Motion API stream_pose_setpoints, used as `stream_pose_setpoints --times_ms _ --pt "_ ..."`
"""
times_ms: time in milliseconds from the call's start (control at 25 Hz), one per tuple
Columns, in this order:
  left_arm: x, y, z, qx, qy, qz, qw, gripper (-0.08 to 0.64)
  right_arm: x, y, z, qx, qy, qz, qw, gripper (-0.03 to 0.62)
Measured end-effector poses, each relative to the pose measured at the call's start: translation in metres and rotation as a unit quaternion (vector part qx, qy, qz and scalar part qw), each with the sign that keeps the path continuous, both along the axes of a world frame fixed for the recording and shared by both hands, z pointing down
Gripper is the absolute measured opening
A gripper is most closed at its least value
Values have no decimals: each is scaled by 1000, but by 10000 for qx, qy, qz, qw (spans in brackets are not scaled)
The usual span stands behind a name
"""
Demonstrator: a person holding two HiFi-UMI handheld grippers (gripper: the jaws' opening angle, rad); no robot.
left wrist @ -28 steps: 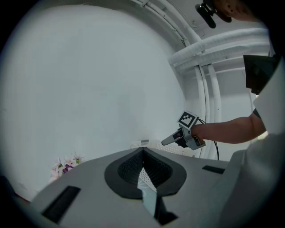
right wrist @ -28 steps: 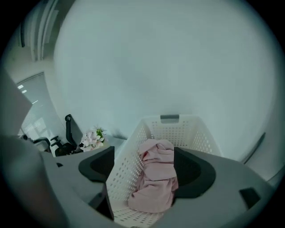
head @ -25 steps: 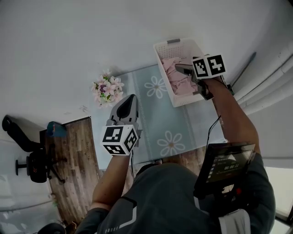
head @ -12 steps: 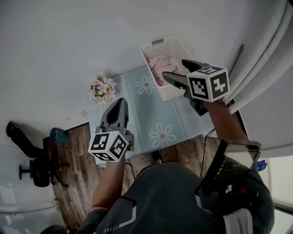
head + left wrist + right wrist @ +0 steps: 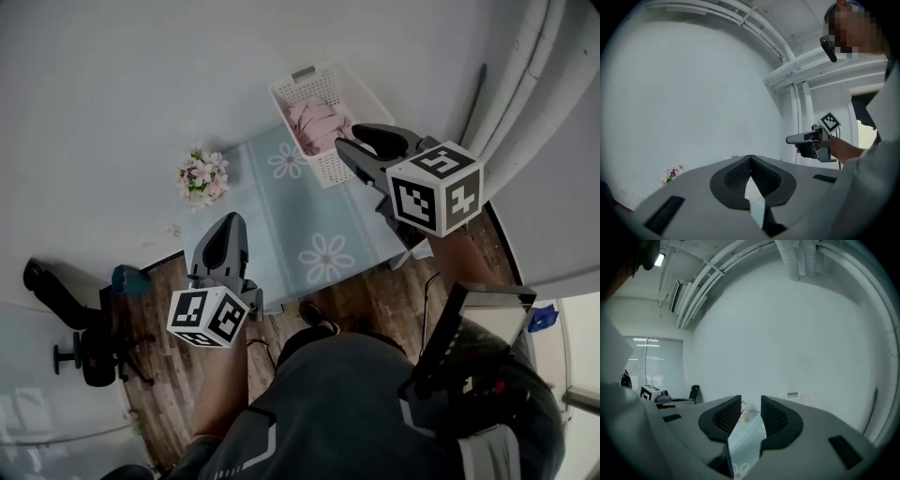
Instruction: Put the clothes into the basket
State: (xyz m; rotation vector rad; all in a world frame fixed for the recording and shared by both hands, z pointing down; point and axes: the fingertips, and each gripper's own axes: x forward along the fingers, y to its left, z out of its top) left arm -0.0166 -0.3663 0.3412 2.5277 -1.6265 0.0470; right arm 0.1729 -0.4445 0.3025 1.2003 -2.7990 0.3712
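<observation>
Now the pink clothes (image 5: 317, 120) are lying in the basket (image 5: 330, 73) on the table (image 5: 281, 220). The right gripper (image 5: 352, 141) is hovering near it, its jaws having just been closing, narrowly apart on nothing. The left gripper (image 5: 230, 223) is keeping its jaws together, empty.

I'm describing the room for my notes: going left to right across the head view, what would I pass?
Black office chair → flowers → white basket holding pink clothes → white pipes.
</observation>
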Motion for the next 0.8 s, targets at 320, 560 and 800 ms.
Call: stream_pose_setpoints --times_ms 320,560,800 --pt "-9 16 -15 157 28 219 9996 9 -19 37 -19 182 -122 127 9997 71" --pt "-44 24 -30 414 117 94 9990 8 -36 58 -24 222 -296 432 9984 63" --pt "-69 28 -33 461 121 208 9986 9 -51 82 -32 437 -298 732 9959 60"
